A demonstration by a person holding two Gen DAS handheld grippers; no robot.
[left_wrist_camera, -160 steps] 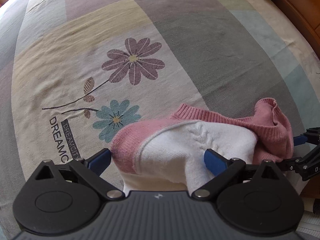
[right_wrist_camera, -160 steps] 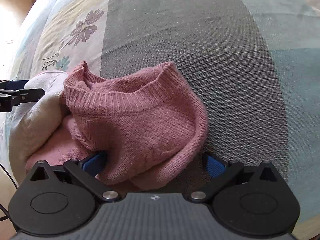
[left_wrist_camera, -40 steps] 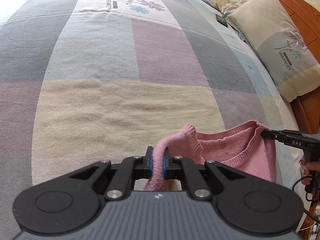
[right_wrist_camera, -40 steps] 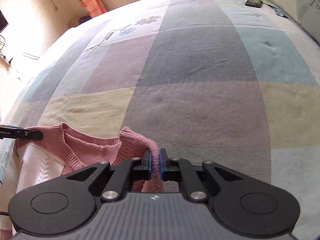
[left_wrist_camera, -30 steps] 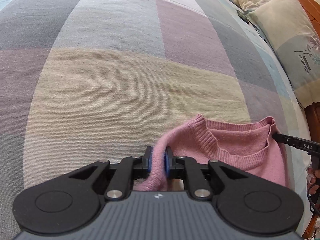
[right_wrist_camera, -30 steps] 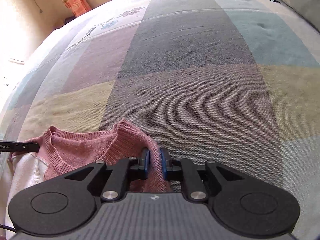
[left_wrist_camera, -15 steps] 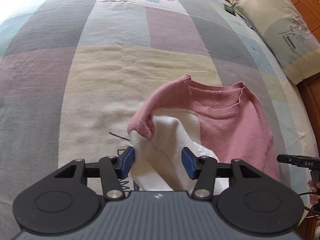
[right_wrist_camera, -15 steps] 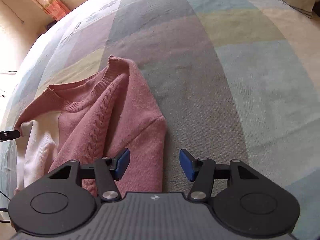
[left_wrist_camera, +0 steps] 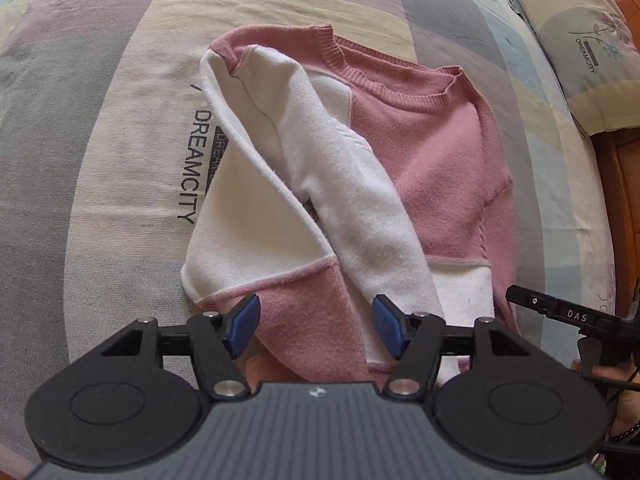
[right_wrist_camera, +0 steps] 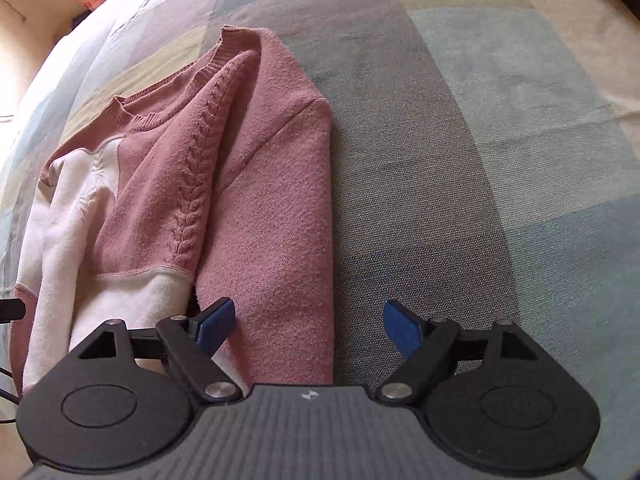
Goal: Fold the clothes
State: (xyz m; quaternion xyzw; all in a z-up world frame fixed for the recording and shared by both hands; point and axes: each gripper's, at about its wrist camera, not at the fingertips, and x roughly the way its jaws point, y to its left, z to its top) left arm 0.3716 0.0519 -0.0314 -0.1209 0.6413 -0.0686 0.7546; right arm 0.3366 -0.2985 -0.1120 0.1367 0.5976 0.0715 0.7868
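Note:
A pink and white knit sweater (left_wrist_camera: 420, 152) lies spread on the bed, collar at the far side, one white sleeve folded diagonally across its front. My left gripper (left_wrist_camera: 316, 330) hovers above the sweater's near hem, its jaws opening; the cloth lies below them and the blue pads do not press it. In the right wrist view the same sweater (right_wrist_camera: 256, 184) shows its pink sleeve folded straight down along its right side. My right gripper (right_wrist_camera: 308, 326) stands over that sleeve's near end, jaws opening wide, gripping nothing.
The patchwork bedspread (left_wrist_camera: 100, 160) with printed lettering stretches all around the sweater. A pillow (left_wrist_camera: 580, 44) lies at the far right by the wooden bed frame (left_wrist_camera: 624, 184). The other gripper's black tip (left_wrist_camera: 560, 312) and a hand (left_wrist_camera: 624, 400) show at the right edge.
Both grippers let go of the sweater's shoulders, opened, and drew back toward its hem. The sweater now lies flat on the bed with its sleeves folded in.

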